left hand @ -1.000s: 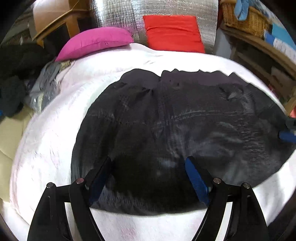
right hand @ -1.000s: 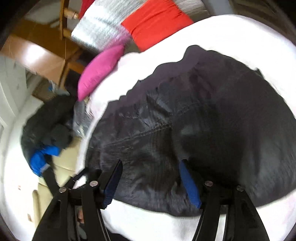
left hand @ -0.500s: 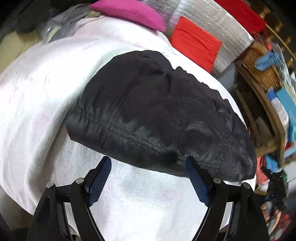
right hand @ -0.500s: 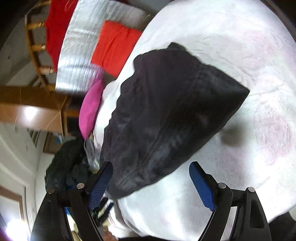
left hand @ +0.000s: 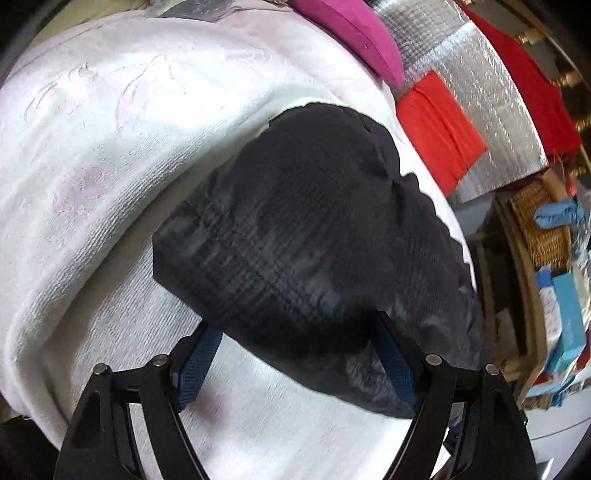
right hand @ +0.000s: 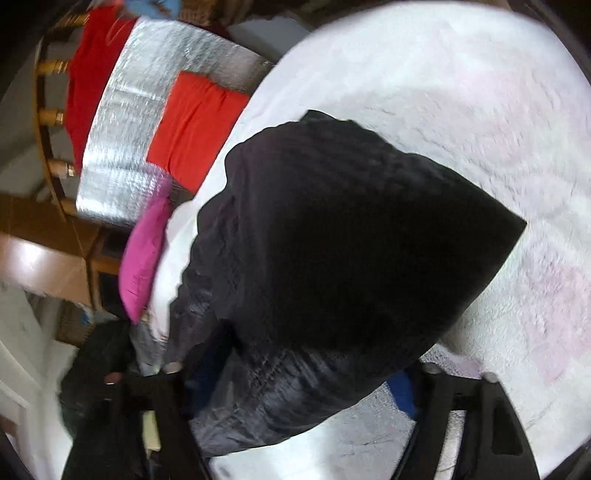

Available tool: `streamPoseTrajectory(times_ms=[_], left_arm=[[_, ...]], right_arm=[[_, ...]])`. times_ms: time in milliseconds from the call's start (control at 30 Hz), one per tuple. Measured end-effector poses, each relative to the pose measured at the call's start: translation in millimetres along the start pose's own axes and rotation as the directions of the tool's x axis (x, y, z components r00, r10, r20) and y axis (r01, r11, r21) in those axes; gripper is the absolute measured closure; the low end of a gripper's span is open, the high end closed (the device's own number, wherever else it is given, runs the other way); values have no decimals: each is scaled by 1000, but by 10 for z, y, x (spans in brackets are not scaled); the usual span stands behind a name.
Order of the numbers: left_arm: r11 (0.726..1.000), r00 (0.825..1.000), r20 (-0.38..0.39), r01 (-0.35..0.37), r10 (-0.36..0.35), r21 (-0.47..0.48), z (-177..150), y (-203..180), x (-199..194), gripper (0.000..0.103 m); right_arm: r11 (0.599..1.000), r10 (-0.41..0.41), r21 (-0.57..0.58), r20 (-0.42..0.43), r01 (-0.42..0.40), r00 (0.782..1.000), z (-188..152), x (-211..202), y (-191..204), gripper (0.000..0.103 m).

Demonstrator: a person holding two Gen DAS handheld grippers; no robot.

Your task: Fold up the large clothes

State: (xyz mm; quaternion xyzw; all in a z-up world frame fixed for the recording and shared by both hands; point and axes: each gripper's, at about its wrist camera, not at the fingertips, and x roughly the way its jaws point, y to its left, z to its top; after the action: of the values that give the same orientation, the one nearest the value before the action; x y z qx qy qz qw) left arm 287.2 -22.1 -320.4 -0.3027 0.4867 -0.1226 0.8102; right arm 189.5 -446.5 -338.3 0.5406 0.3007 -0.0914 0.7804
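Observation:
A large black garment (left hand: 314, 240) lies spread flat on a white towelling blanket (left hand: 110, 147). My left gripper (left hand: 297, 354) is low over its near edge. The cloth hem sits between the blue pads (left hand: 199, 365); the jaws are closing but stand apart, with no pinch visible. In the right wrist view the same garment (right hand: 351, 240) fills the middle, one corner pointing right. My right gripper (right hand: 303, 387) has the shiny near edge between its fingers. Its jaws are closing too and remain wide; the left pad is dark and half hidden.
A pink pillow (left hand: 351, 33), a red cushion (left hand: 439, 125) and a silver foil mat (left hand: 480, 74) lie beyond the blanket. A wicker basket (left hand: 539, 221) and shelves with boxes stand at the right. A heap of dark clothes (right hand: 99, 362) lies off the blanket's edge (right hand: 461, 92).
Both grippers rolled and sank toward the garment. Half a second ago its edge lay beyond the fingertips; now it reaches in between both pairs of fingers. The right jaws look narrower.

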Motion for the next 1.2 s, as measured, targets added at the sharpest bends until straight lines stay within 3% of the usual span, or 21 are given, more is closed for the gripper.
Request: streamPoseTrajectory(times_ms=[100,200,300,400,533,633,733,800,900,1067,1200], left_arm=[[999,999,35,-10,8,39,5,-62,-27,43],[996,996,85,6,-14,92,5,-140,-145,50],[993,996,94,-3,-8,117,18,-168,-152,49],[996,999,23,-45,43,73,23,-56,13,38],[999,1000,-14,-14,14,43,110,-47,-38,36],[999,999,-44,-14,16,50,210,-17,-141,30],[991,997,-31,-70,73,110,311,-18,-256,23],[976,989,10,-147,148,161,327,21,-366,22],[957,981,44,-193,188,217,477,71,-450,22],[931,986,-39,-142,164,335,786,-75,-165,22],[953,986,-157,-1,50,302,1023,-55,107,21]], right_arm=[[999,-14,-42,36,16,999,-5,-78,54,53],[995,33,-94,89,-25,995,-9,-223,163,60],[991,43,-132,111,-29,993,-24,-286,233,60],[998,-15,-55,36,17,999,-2,-131,67,59],[997,51,52,-35,-50,998,67,-201,-91,50],[995,81,64,-43,-78,996,132,-382,-156,37],[997,72,34,-13,-71,997,221,-603,-215,30],[999,47,-2,24,-47,999,307,-749,-243,16],[995,23,-98,69,-16,997,538,-904,-248,12],[984,84,-153,-58,-92,995,956,-665,-242,12],[985,97,-133,-131,-114,987,1217,-365,-265,12]])
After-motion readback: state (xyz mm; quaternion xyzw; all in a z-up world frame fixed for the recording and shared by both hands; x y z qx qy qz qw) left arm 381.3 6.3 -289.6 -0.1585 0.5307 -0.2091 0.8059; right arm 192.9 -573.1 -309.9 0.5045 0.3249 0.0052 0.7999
